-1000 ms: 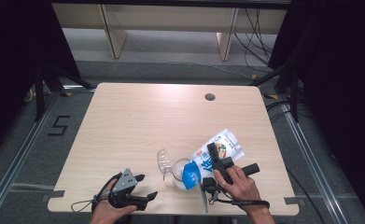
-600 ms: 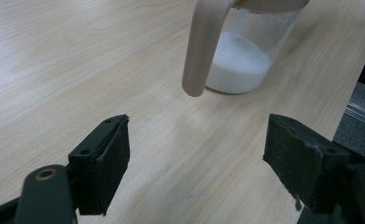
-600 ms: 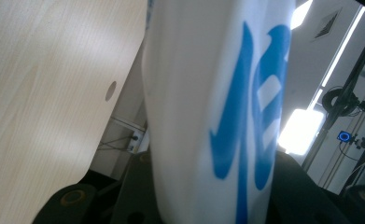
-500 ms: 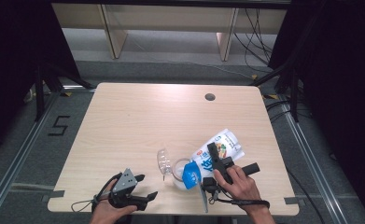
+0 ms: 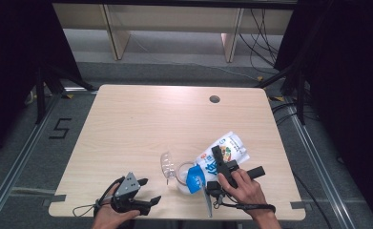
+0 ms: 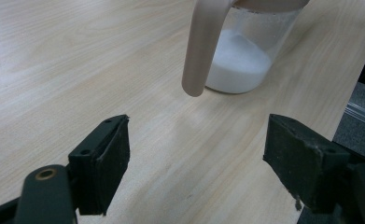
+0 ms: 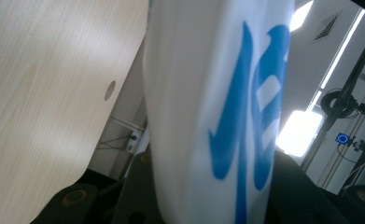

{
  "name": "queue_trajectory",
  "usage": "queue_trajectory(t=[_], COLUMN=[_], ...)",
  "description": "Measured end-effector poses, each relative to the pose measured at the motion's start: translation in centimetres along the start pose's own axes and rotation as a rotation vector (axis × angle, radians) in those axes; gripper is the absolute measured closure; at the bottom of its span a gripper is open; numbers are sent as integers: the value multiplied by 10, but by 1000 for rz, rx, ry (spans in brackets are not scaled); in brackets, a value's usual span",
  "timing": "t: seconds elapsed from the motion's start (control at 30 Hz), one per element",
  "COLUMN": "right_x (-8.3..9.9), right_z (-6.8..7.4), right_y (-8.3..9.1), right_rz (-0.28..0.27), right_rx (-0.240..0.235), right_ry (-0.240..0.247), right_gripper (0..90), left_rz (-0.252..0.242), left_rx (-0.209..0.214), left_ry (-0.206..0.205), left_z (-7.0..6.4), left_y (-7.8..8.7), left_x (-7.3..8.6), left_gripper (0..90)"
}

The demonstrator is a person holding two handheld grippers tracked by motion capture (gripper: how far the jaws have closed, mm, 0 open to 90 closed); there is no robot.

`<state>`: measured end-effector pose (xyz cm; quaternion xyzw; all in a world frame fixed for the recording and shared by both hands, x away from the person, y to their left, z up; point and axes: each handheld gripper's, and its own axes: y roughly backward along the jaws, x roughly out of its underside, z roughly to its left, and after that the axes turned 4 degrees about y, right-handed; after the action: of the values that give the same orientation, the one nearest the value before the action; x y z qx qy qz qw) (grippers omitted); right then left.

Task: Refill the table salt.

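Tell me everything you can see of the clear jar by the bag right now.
The jar is clear, plastic by the look, with a beige rim and a beige handle hanging down one side. It stands upright on the wooden table, near the front edge, holding a low sloped heap of white powder. Its lid is flipped open. The white-and-blue bag, held tilted in the right claw, hangs over its mouth. The open left claw faces it without touching.

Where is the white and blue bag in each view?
High view: the bag lies tilted at lower right of the table, its blue end over the jar, held by the right gripper.
Left gripper view: not in it; the jar of white powder stands ahead.
Right gripper view: the bag rises up the middle.
Shared landmark: the table's round hole.
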<state>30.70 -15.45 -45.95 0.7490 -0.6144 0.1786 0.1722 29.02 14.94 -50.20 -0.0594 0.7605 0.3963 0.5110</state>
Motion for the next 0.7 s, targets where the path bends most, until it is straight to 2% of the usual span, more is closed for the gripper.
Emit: queue_trajectory(t=[0.13, 0.2, 0.3, 0.33, 0.43, 0.53, 0.57, 0.6, 0.7], right_x=[0, 0, 0, 0, 0, 0, 0, 0, 0], right_z=[1, 0, 0, -2, -3, -3, -3, -1, -2], right_y=[-1, -1, -1, -1, -1, -1, -1, -1, -1], right_rz=[-14, -16, -15, -25, -21, -19, -19, -13, -14], right_rx=[1, -8, -7, 4, 6, 6, 6, -1, 11], right_ry=[2, 15, 15, 39, 54, 53, 52, 23, 28], right_gripper=[727, 728, 730, 731, 734, 736, 737, 738, 740], left_rz=[1, 1, 1, -4, 1, 1, 1, -5, 2], left_rx=[-4, -7, -4, -3, -3, -6, -4, -2, -4], left_ry=[-1, 14, 0, 4, -1, 18, 3, 4, -2], left_z=[0, -1, 0, 0, 0, -1, 0, 0, 0], left_y=[0, 0, 0, 0, 0, 0, 0, 0, 0], left_x=[0, 0, 0, 0, 0, 0, 0, 0, 0], left_gripper=[220, 220, 220, 219, 220, 220, 220, 220, 220])
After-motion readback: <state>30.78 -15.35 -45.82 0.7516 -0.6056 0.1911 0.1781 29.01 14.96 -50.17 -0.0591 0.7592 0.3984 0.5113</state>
